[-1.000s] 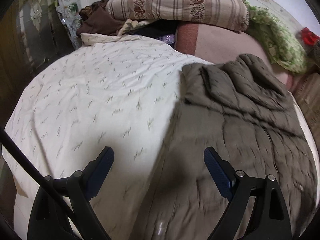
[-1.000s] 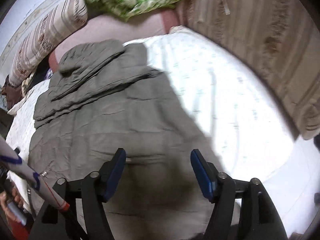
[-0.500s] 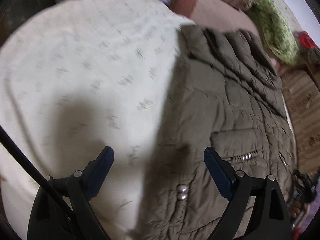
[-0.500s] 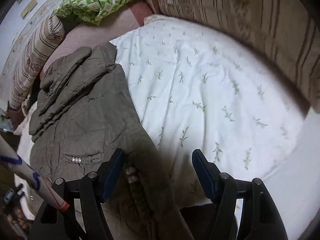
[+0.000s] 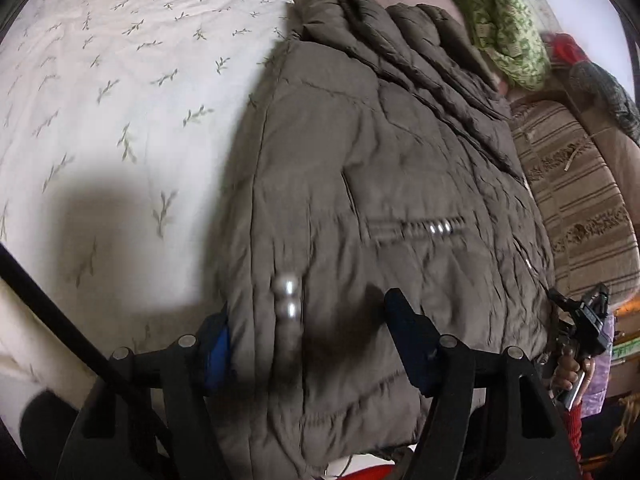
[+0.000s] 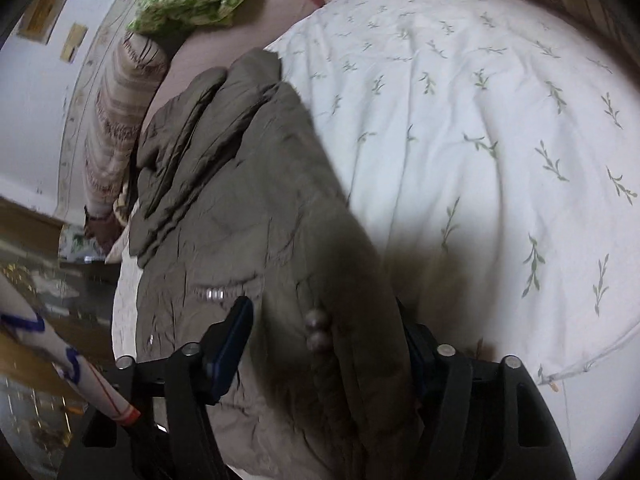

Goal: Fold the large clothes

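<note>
The brown padded jacket (image 5: 384, 168) lies flat on the white bedsheet (image 5: 120, 80) with small green leaves, its hood end far from the cameras and its bottom hem near them. Both grippers have come down to this hem, one at each side edge.

The left gripper (image 5: 316, 344) has just been closing, and the jacket's side edge with two metal snaps (image 5: 286, 296) stands between its jaws. The right gripper (image 6: 328, 340) has also just been closing, around the other side edge. For both, I cannot tell if the pads already press the cloth or only stand around it, because the picture is blurred there.

What could go wrong, in my judgement: the jacket is thick and slippery, so a grip on only the top layer may let the under layer fall away when the hem is lifted. If one gripper takes more cloth than the other, the fold will go crooked. The pads may also pinch the bedsheet together with the jacket and drag it
</note>
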Action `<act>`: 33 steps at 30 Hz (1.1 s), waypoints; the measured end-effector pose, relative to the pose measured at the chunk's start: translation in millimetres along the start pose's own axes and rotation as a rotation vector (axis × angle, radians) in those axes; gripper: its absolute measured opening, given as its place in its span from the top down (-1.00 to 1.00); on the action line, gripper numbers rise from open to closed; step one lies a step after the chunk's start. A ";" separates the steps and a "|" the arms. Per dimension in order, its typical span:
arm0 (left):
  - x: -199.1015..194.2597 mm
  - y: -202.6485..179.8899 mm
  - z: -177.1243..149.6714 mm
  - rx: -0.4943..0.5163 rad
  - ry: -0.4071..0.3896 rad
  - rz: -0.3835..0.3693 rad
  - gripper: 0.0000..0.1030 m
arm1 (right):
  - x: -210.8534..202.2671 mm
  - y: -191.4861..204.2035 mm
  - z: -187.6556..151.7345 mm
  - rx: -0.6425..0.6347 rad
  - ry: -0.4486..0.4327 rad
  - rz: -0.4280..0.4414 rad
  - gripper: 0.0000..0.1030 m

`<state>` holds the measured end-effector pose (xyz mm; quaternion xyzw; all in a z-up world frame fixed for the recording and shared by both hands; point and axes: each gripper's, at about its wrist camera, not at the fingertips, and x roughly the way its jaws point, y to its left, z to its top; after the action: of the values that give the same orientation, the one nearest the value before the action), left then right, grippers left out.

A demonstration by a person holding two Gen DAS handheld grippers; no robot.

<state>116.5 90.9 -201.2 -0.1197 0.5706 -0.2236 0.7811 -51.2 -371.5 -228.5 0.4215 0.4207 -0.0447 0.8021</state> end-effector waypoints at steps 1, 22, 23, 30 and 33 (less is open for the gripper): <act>-2.1 0.8 -2.5 -0.003 -0.004 -0.007 -0.32 | -0.7 0.6 -3.0 -0.009 0.006 0.002 -0.26; -13.5 11.0 -27.7 -0.039 -0.051 -0.066 -0.07 | -22.8 12.7 -52.1 -0.088 0.029 0.060 0.29; -14.1 11.8 -30.3 -0.042 -0.051 -0.073 -0.07 | -25.2 12.7 -52.5 -0.083 0.026 0.085 0.31; -6.8 11.4 -44.6 -0.057 -0.048 -0.100 -0.16 | -10.3 6.7 -62.4 -0.066 0.060 0.063 0.28; -5.4 6.4 -47.5 -0.051 -0.043 -0.114 -0.27 | -4.5 5.1 -66.1 -0.062 0.067 0.062 0.26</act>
<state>71.6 102.3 -214.7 -0.1765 0.5515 -0.2504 0.7759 -94.0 -322.4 -241.2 0.4104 0.4351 0.0072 0.8014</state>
